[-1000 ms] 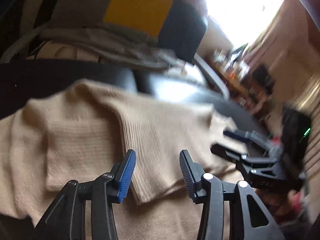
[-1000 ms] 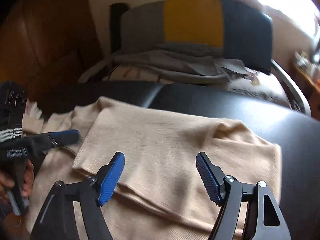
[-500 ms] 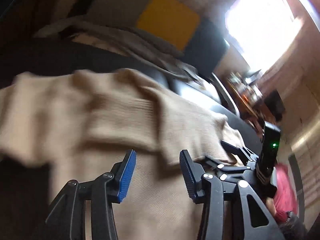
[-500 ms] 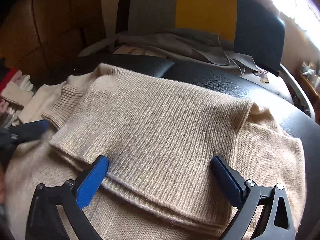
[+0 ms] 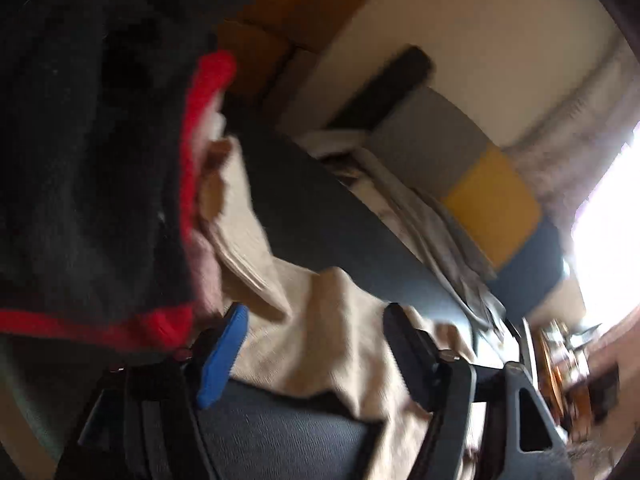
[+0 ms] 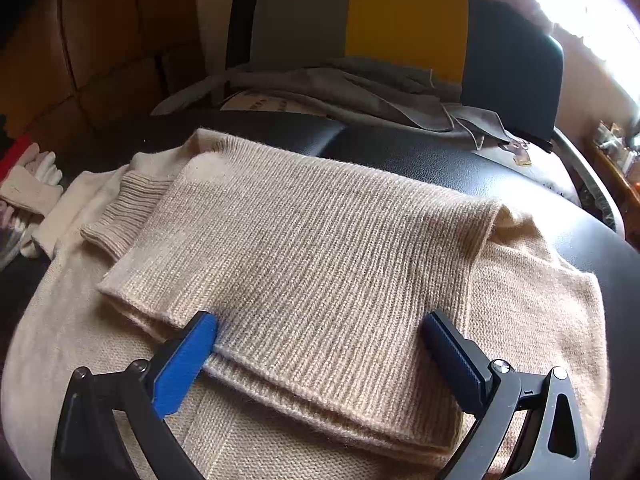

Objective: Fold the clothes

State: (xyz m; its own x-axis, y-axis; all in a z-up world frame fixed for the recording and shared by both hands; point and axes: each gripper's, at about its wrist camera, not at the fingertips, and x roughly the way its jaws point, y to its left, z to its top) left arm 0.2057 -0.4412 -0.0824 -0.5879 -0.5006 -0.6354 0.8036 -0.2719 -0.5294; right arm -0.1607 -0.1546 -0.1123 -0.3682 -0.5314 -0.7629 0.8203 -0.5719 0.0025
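Left gripper (image 5: 316, 344): fingers spread wide, holding nothing, above the beige ribbed-knit sweater (image 6: 320, 264). Sweater lies folded on the black leather seat (image 6: 500, 176), reaching its near edge. Right gripper (image 6: 320, 344): fingers wide apart, straddling the folded top layer, not clamped.

Your ribbed sweater (image 6: 320, 248) is beige; the chair back (image 6: 404, 32) at twelve o'clock is grey, yellow and navy; your tongs' pads (image 6: 184, 364) are blue.

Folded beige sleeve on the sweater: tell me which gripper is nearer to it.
Right. The right gripper straddles the folded sleeve, jaws open. The left gripper is off at the sweater's edge, open.
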